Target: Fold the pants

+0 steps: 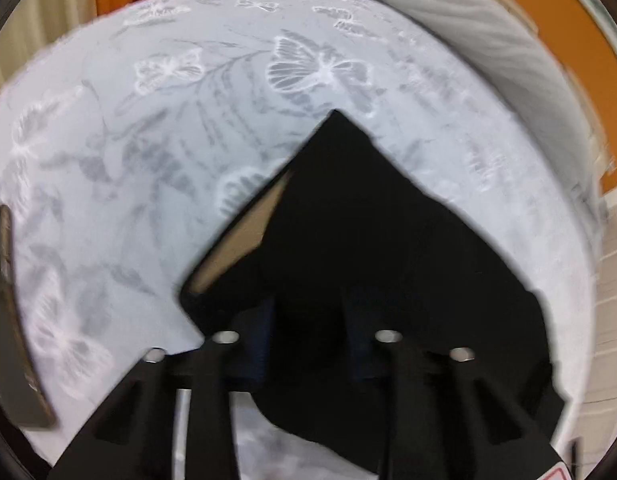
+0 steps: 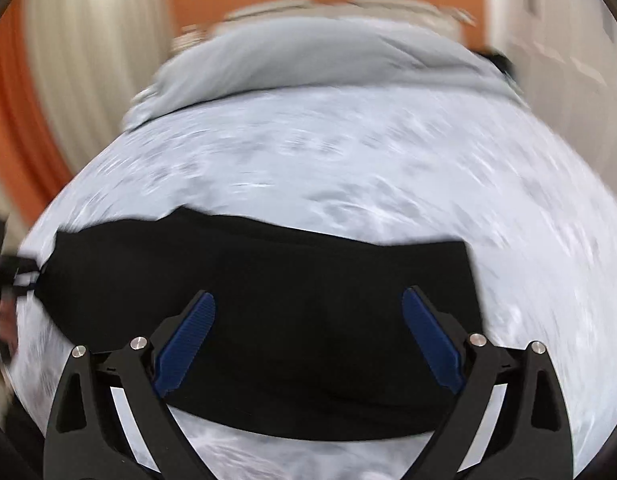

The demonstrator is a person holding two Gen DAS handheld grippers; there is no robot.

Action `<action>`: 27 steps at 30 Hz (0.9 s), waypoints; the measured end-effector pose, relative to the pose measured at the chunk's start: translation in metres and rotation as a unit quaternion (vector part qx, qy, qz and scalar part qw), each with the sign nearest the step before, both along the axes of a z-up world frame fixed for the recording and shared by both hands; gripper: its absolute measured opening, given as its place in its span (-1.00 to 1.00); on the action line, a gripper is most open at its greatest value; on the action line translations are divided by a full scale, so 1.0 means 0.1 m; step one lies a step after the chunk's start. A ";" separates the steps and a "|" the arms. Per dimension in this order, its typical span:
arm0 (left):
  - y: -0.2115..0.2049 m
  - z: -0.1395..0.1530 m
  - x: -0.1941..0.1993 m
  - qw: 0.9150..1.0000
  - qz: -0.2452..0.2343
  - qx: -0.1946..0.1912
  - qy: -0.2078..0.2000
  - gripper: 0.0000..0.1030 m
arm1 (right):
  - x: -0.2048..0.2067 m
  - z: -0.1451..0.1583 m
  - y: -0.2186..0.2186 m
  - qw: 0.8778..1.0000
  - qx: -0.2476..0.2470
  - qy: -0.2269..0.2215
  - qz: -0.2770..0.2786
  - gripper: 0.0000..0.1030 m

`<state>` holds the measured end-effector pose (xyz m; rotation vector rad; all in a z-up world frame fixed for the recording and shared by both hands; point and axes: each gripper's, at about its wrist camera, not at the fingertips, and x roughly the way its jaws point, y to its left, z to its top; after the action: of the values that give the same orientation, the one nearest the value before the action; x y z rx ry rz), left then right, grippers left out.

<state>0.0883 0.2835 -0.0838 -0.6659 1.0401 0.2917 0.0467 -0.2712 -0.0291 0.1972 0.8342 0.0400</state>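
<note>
Pants (image 2: 268, 320) flat on bedspread (image 2: 348, 160), right claw (image 2: 308, 332) agape.

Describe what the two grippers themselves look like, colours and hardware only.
The right gripper has matte black angular finger arms with cut-out slots, round silver pins at the joints, and ribbed blue fingertip pads. The left gripper has the same black frame and silver pins; its pads look dark navy in shadow. No cables or sleeves show.

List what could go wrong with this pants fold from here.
1. The left gripper seems closed on the black pants, but dark cloth hides the contact; a shallow pinch could slip.
2. The right gripper hangs open over the pants, so one side is unheld and may sag.
3. Dragging could rumple the butterfly bedsheet.
</note>
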 end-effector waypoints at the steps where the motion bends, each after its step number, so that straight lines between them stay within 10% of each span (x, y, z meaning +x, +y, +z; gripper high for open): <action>1: -0.05 0.10 -0.03 1.000 0.003 -0.018 -0.023 -0.70 | 0.03 -0.02 -0.10 1.000 0.014 0.006 -0.014 0.80; 6: -1.13 1.04 -0.25 0.977 -0.122 0.019 -0.176 -0.68 | -0.10 0.03 -0.57 0.996 0.069 0.006 -0.060 0.80; 8: -1.73 1.17 -0.29 0.959 -0.198 0.008 -0.202 -0.35 | -0.08 0.00 -0.65 0.995 0.080 0.007 -0.067 0.80; 10: -2.34 1.04 -0.26 0.939 -0.281 -0.030 -0.198 0.42 | -0.06 -0.06 -0.68 0.994 0.080 0.016 -0.072 0.80; 11: -2.53 0.95 -0.26 0.936 -0.298 -0.024 -0.185 0.41 | -0.04 -0.09 -0.68 0.994 0.078 0.023 -0.075 0.80; 16: -2.69 0.81 -0.43 0.932 -0.324 0.020 -0.162 0.56 | 0.00 -0.14 -0.50 0.995 0.087 0.036 -0.043 0.80; 21: -1.81 1.09 -0.61 0.948 -0.231 -0.017 -0.220 0.77 | 0.04 -0.20 0.13 0.993 0.083 0.048 0.072 0.79; 24: -1.47 1.08 -0.59 0.955 -0.224 -0.004 -0.192 0.77 | 0.03 -0.30 0.55 0.977 0.126 0.082 0.154 0.36; 27: -1.31 0.95 -0.65 0.961 -0.231 0.006 -0.155 0.77 | -0.03 -0.27 0.87 0.978 0.086 0.063 0.181 0.34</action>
<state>0.0233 0.1524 0.0108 -0.4230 0.8597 -0.2086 0.0433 -0.1845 -0.0559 0.2103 0.9853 0.4465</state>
